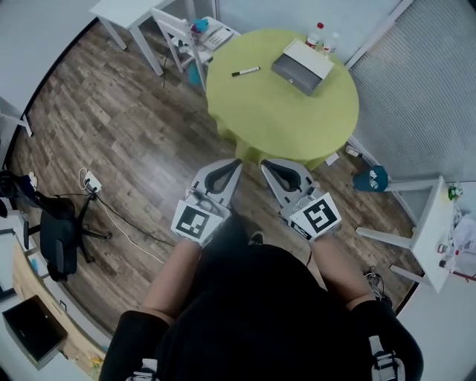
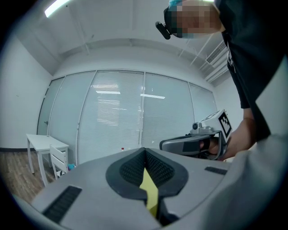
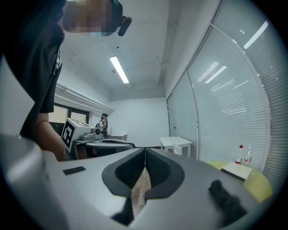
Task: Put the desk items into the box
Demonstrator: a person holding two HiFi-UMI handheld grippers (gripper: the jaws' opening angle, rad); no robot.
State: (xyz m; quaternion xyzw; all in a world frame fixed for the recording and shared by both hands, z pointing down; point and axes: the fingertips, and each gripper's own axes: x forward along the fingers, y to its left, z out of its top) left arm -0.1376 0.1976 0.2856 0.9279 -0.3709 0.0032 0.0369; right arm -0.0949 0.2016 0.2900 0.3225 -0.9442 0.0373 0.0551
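A round green table [image 1: 277, 111] stands ahead of me. On it lie a black marker [image 1: 245, 71] and a grey box [image 1: 298, 68] with a white lid propped at its far side. Both grippers hang over the wooden floor, short of the table's near edge and close to my body. My left gripper [image 1: 235, 165] is shut with nothing in it; its tips meet in the left gripper view [image 2: 144, 151]. My right gripper [image 1: 266, 165] is likewise shut and empty, tips touching [image 3: 145, 151]. Each gripper view shows the other gripper alongside.
Two small bottles [image 1: 317, 34] stand at the table's far edge. A white chair [image 1: 184, 36] and white desk [image 1: 123, 15] are at the far left. A black office chair [image 1: 61, 238] and floor cables [image 1: 119, 223] lie left. A white table [image 1: 431, 231] is at the right.
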